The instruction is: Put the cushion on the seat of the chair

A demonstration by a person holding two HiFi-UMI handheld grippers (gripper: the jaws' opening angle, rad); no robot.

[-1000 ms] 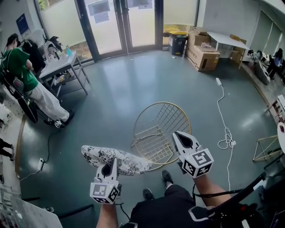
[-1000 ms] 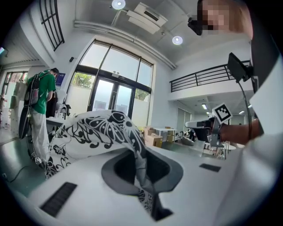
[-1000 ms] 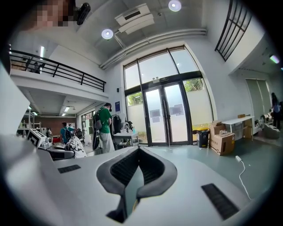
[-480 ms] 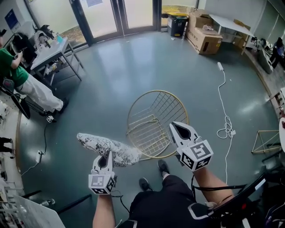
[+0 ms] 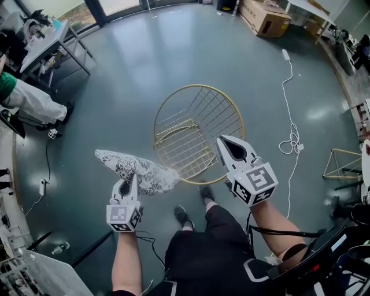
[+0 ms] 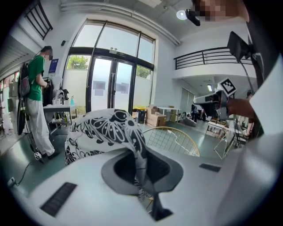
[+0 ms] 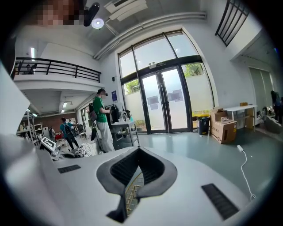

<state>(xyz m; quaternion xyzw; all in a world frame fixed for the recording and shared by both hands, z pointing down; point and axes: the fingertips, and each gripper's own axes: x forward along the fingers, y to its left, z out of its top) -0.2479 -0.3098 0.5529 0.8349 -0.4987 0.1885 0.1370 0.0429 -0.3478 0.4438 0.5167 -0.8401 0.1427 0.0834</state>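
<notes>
A round gold wire chair (image 5: pixel 199 130) stands on the grey-green floor just ahead of me. The black-and-white patterned cushion (image 5: pixel 133 170) hangs in the air to the left of the chair, its right end over the chair's near left rim. My left gripper (image 5: pixel 134 176) is shut on the cushion's near edge; in the left gripper view the fabric (image 6: pixel 110 132) is pinched between the jaws and drapes over them. My right gripper (image 5: pixel 222 140) hovers over the chair's near right rim, its jaws together with nothing in them. The chair's mesh (image 7: pixel 132 192) shows below its jaws.
A white power cable (image 5: pixel 289 139) snakes over the floor right of the chair. A gold wire frame (image 5: pixel 341 167) stands at the far right. A person in white trousers (image 5: pixel 32 101) stands by a table (image 5: pixel 46 46) at the upper left. Cardboard boxes (image 5: pixel 266 17) sit at the back. My shoes (image 5: pixel 184 217) are below the chair.
Both grippers have come down. The cushion has sunk with the left gripper and now sits close to the chair's left rim. The view has tipped further down.
</notes>
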